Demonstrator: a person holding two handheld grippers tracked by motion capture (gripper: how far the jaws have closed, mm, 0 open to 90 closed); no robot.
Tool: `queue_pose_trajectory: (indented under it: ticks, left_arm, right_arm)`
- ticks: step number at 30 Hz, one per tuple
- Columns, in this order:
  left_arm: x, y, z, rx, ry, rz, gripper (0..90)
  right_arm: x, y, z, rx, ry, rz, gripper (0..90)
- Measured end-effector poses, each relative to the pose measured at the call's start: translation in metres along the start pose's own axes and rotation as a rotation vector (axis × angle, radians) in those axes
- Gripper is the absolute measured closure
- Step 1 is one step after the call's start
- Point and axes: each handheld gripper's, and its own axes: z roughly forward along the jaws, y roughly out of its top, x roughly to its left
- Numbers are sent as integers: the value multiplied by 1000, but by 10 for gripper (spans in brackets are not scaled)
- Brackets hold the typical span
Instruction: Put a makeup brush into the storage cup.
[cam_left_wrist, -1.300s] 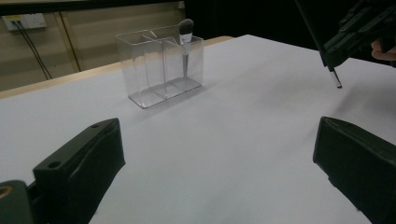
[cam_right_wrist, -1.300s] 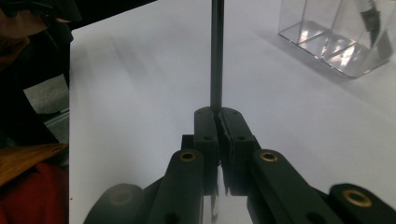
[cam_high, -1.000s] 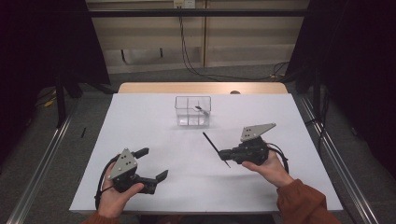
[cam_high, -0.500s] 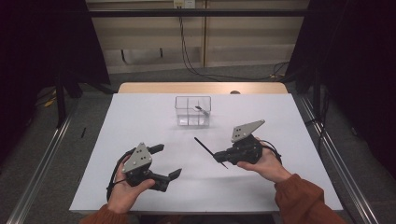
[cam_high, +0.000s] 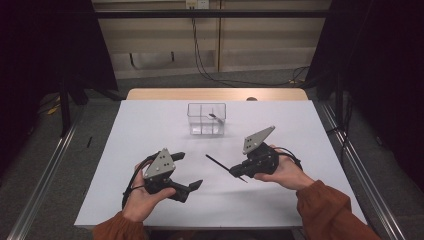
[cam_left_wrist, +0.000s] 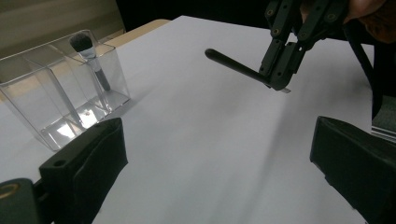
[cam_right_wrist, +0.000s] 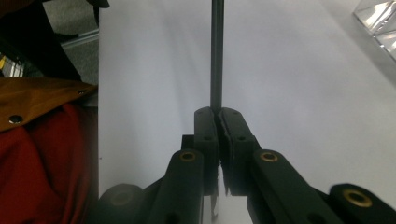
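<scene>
Meanwhile, the left tool (cam_high: 186, 171), jaws wide and empty, has shifted toward 3 o'clock across the surface (cam_high: 150, 125) since a second ago. The right tool (cam_high: 235, 173) stays clamped on the black stick (cam_high: 218, 163), at 6 o'clock from the clear organizer (cam_high: 206, 119)

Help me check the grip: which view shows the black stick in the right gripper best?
The right gripper view: the black stick runs straight out from the shut right gripper. The left gripper view shows it sideways; the high view shows it small.

thin black stick (cam_high: 218, 163) | clamped at one end in closed jaws | raised off table, tilted
</scene>
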Motion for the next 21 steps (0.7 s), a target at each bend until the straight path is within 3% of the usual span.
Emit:
queue_pose_trajectory:
  ticks: [10,21]
  left_arm:
    - [4,16,3,86,-63,16,50]
    - [6,25,6,158,-65,82,82]
  right_arm:
    - [3,15,5,135,-3,-70,869]
    - [11,23,18,303,13,-126,869]
